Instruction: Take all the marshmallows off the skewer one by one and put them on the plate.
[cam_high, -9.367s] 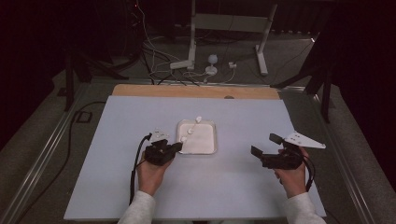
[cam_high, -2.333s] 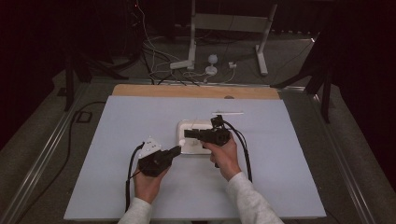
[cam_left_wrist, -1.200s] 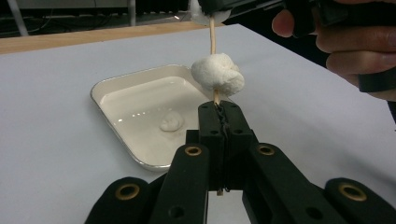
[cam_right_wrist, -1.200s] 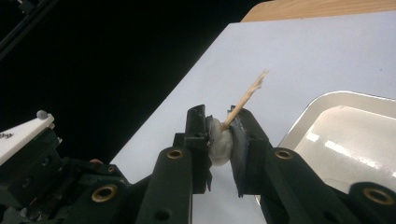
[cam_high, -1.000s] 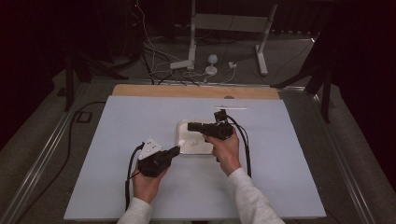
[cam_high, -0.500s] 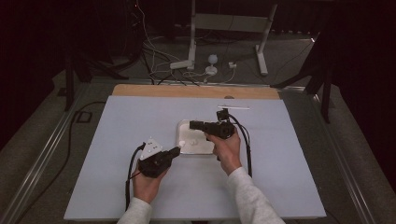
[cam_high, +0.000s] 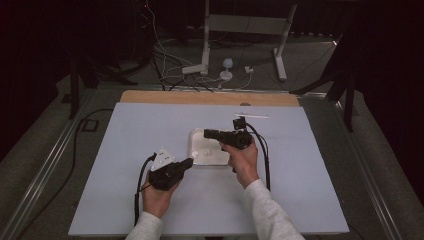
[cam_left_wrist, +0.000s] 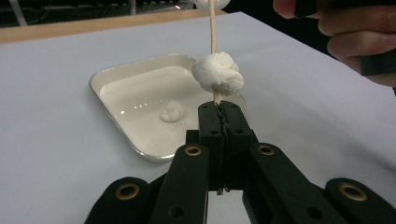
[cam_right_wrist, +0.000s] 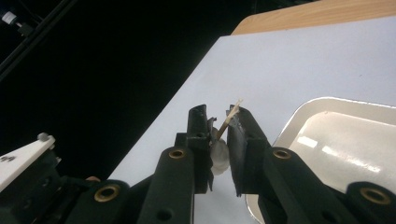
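Observation:
My left gripper (cam_left_wrist: 222, 107) is shut on the lower end of a thin wooden skewer (cam_left_wrist: 213, 28) that stands upright. A white marshmallow (cam_left_wrist: 217, 72) is threaded on the skewer just above the jaws. My right gripper (cam_right_wrist: 218, 122) is shut on a second marshmallow (cam_right_wrist: 218, 156), and the skewer's tip (cam_right_wrist: 232, 114) pokes up through it between the jaws. In the high view the right gripper (cam_high: 207, 133) hovers over the white tray (cam_high: 216, 156), with the left gripper (cam_high: 187, 162) at the tray's near left corner. One more marshmallow (cam_left_wrist: 172, 112) lies in the tray (cam_left_wrist: 112, 77).
The tray sits mid-table on a pale sheet (cam_high: 125, 150). A thin pale stick (cam_high: 254, 116) lies behind the tray near the wooden back edge (cam_high: 200, 97). Cables and stand legs (cam_high: 210, 50) are on the floor beyond the table.
Since the earliest frame my right gripper has come from the table's right side to above the tray, meeting the left. Over the last second nothing has visibly moved.

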